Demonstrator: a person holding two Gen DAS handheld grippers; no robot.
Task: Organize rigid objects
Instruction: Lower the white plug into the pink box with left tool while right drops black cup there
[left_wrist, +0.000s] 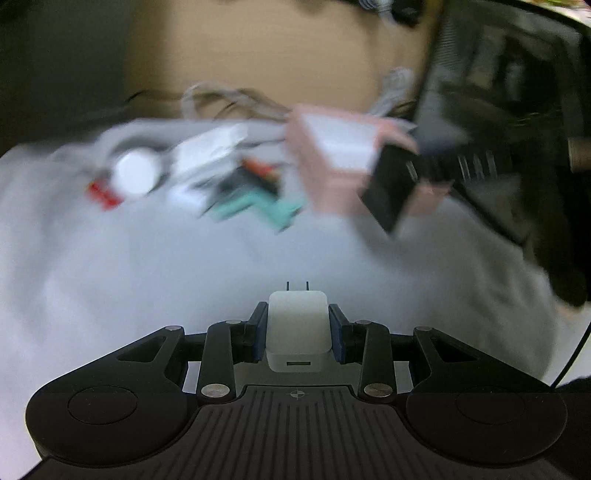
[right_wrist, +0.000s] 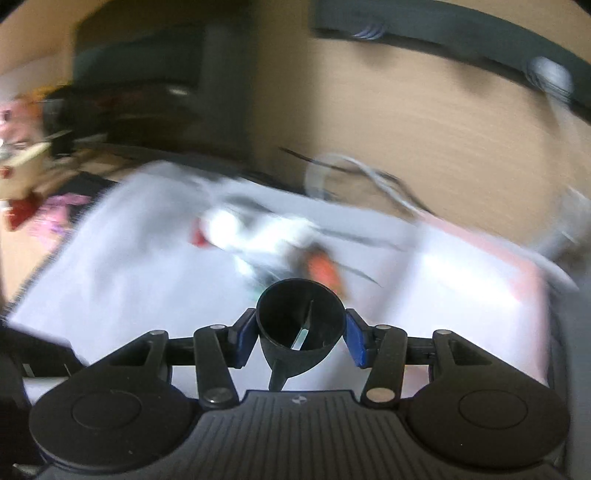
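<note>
**A:** Between your left gripper's blue pads sits a white charger block, clamped on both flanks, its two prongs pointing away from you and its port facing the camera. Your jaws are clenched on it.

**B:** And beyond the jaws?

**A:** Ahead and left of them, a blurred heap on the white cloth: a white round disc, a red piece, teal pieces. Ahead and right, a pink box with a black block just beside it. You only get that black block from the left wrist view.

**B:** What does the right wrist view add?

**A:** Your right gripper grasps a black funnel, mouth facing the camera, spout hanging down toward the gripper body. The pads press its sides. Just past the funnel's rim lies an orange object, which the left view shows less clearly. Farther ahead and left is the same white disc; to the right of the jaws, the pink box's pale inside. Cables lie on the wooden surface beyond the cloth. Everything past the jaws is smeared, so finer detail cannot be told.
</note>
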